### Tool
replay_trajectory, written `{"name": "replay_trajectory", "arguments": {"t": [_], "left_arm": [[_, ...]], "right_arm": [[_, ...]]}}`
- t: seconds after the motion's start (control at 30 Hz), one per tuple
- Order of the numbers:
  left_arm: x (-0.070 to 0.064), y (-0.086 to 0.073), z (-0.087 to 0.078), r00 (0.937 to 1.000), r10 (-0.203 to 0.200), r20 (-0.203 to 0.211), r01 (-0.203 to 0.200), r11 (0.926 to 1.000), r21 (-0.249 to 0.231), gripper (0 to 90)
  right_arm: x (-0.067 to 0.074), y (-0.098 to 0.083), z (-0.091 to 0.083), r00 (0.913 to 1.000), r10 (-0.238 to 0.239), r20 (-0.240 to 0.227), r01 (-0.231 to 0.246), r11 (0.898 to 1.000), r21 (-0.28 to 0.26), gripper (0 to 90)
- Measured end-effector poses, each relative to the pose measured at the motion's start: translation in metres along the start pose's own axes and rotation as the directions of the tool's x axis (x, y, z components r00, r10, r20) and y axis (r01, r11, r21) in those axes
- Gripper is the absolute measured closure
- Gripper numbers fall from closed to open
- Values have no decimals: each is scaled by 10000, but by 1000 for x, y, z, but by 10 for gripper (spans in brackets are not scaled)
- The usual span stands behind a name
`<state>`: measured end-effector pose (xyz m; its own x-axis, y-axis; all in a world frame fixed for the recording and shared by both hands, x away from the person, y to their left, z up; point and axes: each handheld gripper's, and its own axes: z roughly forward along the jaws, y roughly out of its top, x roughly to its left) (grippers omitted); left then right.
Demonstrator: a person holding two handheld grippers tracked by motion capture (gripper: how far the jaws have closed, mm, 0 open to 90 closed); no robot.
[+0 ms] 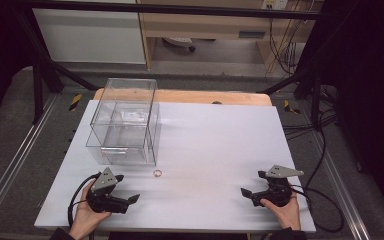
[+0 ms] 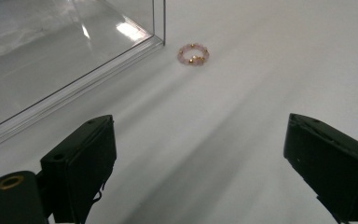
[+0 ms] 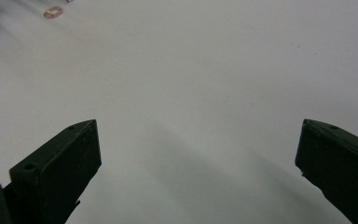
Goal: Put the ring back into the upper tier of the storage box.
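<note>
A small pink and gold bead bracelet (image 1: 157, 173) lies on the white table (image 1: 215, 145), just in front of a clear plastic box (image 1: 125, 120). My left gripper (image 1: 127, 188) rests at the front left, open, its jaws wide apart and holding nothing. In the left gripper view the bracelet (image 2: 193, 54) lies ahead of the left gripper (image 2: 200, 123), beside the corner of the clear box (image 2: 51, 56). My right gripper (image 1: 252, 183) sits at the front right, open and holding nothing. In the right gripper view the bracelet (image 3: 52, 11) is far off, beyond the right gripper (image 3: 198, 123).
The clear box looks like two stacked tiers and stands at the table's back left. Black cables (image 1: 325, 200) trail off the right edge. A wooden board (image 1: 205, 96) edges the table's far side, with dark frame posts (image 1: 37, 85) beyond.
</note>
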<state>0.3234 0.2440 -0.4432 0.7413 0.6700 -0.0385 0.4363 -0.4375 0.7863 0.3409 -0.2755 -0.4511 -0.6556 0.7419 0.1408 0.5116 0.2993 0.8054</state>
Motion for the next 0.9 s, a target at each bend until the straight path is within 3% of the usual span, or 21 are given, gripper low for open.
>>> {"name": "replay_trajectory", "arguments": {"t": [0.9], "left_arm": [[-31,29,38,9965,748,382,-765,9961,451,156]], "right_arm": [[0,0,1,10000,52,-41,-52,10000,25,6]]}}
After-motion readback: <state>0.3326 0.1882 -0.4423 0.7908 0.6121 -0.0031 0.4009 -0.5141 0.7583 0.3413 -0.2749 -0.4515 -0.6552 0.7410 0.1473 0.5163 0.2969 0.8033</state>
